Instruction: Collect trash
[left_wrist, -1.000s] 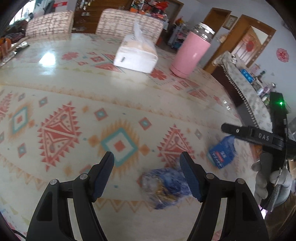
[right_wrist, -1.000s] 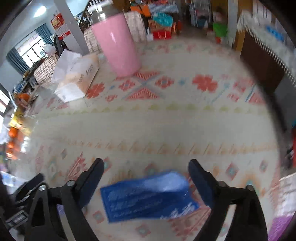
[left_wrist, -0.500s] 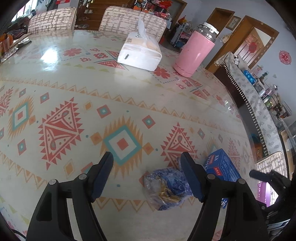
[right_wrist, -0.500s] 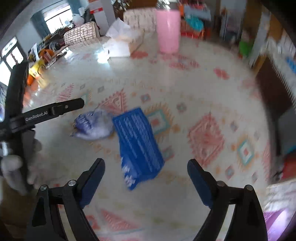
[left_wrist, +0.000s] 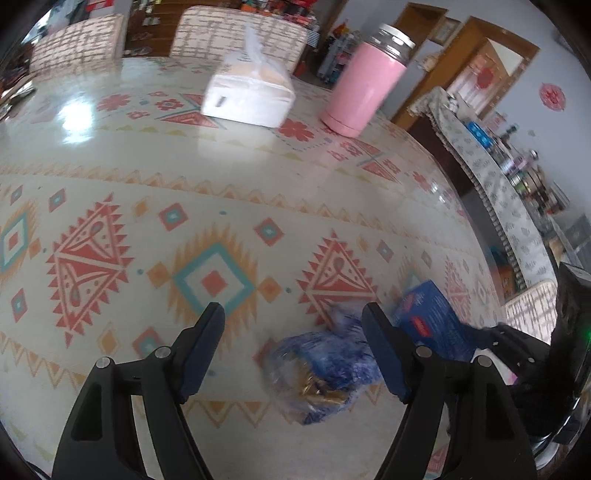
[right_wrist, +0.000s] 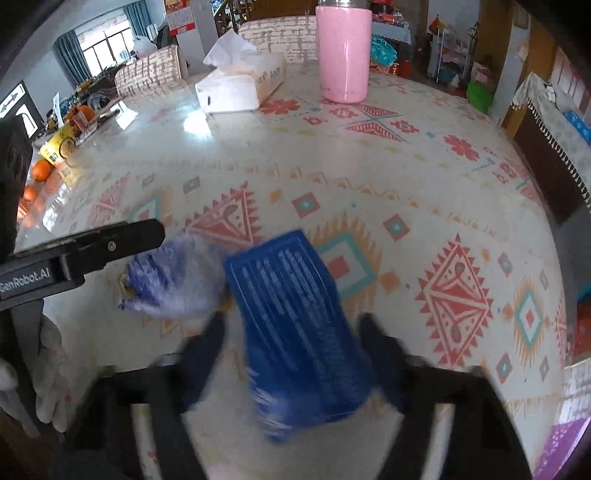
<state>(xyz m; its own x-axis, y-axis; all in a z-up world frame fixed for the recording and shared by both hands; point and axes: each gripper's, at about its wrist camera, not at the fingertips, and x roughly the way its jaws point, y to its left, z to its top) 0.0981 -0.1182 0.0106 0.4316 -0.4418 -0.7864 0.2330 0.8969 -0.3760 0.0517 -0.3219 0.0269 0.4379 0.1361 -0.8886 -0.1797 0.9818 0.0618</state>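
Note:
A crumpled blue and clear plastic wrapper lies on the patterned table, just inside the right finger of my left gripper. That gripper is open and hovers over the wrapper without touching it. Right of the wrapper lies a blue carton. In the right wrist view the blue carton sits between the blurred fingers of my right gripper, whose jaws are closing. A gap still shows on the carton's left side. The wrapper lies left of it, under the left gripper's finger.
A white tissue box and a tall pink flask stand at the far side. Two chairs are behind them. Oranges sit at the far left. The table's right edge drops beside a covered sideboard. A gloved hand holds the left gripper.
My right gripper has swung over the blue carton, rolled, and drawn its jaws in around it. The left gripper has stayed over the wrapper.

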